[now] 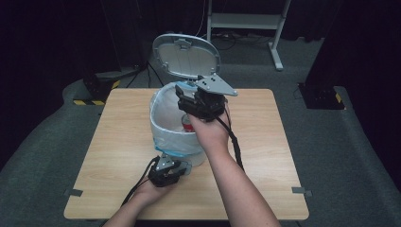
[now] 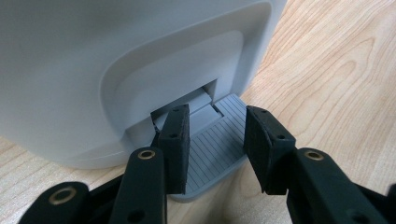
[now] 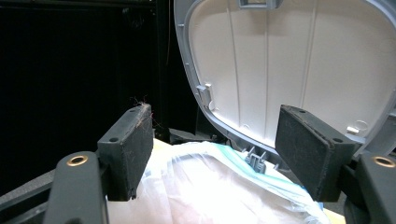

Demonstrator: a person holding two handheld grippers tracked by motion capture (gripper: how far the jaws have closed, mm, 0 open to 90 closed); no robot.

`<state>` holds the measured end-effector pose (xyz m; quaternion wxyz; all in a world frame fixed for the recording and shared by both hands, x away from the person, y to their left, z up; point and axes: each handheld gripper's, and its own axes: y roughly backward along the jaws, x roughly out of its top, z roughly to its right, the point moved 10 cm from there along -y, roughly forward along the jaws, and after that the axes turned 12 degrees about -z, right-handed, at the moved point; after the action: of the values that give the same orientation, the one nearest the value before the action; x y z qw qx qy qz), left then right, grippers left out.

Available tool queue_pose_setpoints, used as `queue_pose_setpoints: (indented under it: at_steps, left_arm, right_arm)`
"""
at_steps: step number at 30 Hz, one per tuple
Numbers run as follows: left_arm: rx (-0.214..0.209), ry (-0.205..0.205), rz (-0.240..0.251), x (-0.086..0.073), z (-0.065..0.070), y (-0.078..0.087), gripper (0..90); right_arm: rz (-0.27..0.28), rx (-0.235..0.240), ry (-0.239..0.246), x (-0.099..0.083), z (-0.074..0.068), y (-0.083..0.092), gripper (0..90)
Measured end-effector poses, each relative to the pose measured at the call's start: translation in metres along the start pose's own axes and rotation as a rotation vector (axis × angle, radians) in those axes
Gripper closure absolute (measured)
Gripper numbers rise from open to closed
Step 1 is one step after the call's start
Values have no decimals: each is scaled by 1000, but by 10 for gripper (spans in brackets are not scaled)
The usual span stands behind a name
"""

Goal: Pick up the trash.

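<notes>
A white pedal bin [image 1: 163,118] lined with a clear bag [image 3: 210,186] stands mid-table with its grey-rimmed lid [image 1: 187,56] tipped up and back. A red can [image 1: 187,124] lies inside it. My left gripper [image 1: 183,166] sits low at the bin's front, open, its jaws straddling the ribbed grey pedal [image 2: 219,140] and resting on it. My right gripper [image 1: 183,92] hovers over the bin's mouth, open and empty; in its own view the right gripper [image 3: 215,140] faces the lid's underside [image 3: 289,60].
The bin stands on a wooden table [image 1: 265,156] with bare room left and right of it. Dark curtains surround the area, and a white frame [image 1: 246,21] stands on the grey floor behind.
</notes>
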<state>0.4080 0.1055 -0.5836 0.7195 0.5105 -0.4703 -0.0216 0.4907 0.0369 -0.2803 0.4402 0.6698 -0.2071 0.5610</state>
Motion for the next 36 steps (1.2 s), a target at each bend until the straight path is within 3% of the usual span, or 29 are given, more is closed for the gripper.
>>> queue_pose_setpoints:
  at_steps: [13,25,36]
  left_arm:
    - [1,-3,0,0,0,0,605]
    - [-6,6,-1,0,0,0,609]
    - [-8,6,2,0,-1,0,608]
  right_arm:
    - [-43,-13,25,-10,-2,8,279]
    - [-13,-19,72,-27,-4,33,287]
    - [-39,-76,77,-57,15,46,288]
